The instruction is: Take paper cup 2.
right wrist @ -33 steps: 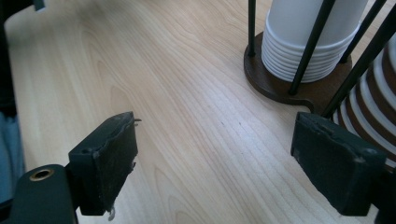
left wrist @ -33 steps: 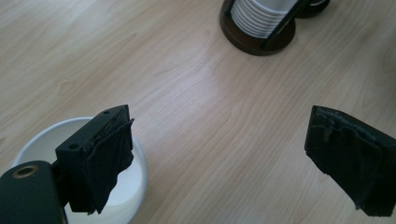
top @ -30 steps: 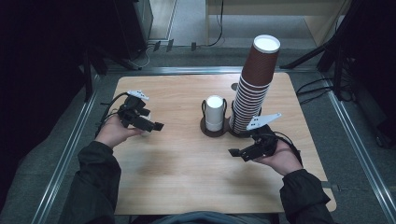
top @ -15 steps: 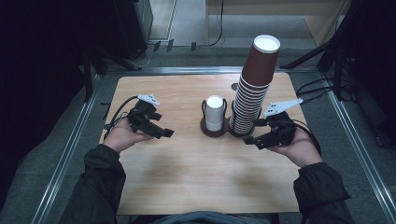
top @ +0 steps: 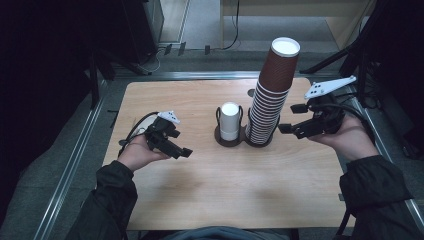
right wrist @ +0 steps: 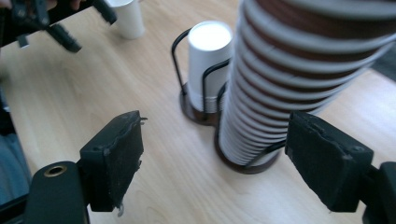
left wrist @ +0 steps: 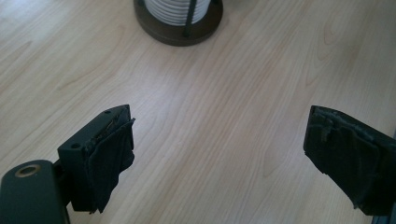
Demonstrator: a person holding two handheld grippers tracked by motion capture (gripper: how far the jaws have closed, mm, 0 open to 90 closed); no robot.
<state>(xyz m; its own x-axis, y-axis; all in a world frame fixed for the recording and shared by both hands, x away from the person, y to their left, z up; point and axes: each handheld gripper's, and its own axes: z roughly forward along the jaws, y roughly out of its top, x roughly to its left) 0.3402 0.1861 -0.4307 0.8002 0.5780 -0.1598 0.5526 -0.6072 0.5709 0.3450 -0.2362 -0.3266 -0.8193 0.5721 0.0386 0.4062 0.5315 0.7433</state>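
Clearly the work in hand concerns the tall stack of brown paper cups [top: 272,97], which stands upside down in its wire holder [top: 260,141] near the middle of the wooden table [top: 200,200], just beside a shorter stack of white cups [top: 230,121] in the twin holder. The right gripper [top: 292,119] hovers just to the right of the brown stack at mid height, its jaws spread wide with nothing between them; they have just been closing a little. The left gripper [top: 182,150] hangs low over the table, well apart from the holders, jaws likewise apart and empty. Paper cups are light, thin-walled and easily crushed, and nested ones tend to cling together, so I judge that a gentle pinch across the topmost cup's side wall, near its upturned base [top: 285,46], would suit best. The tower looks top-heavy and could tip under a sideways nudge.
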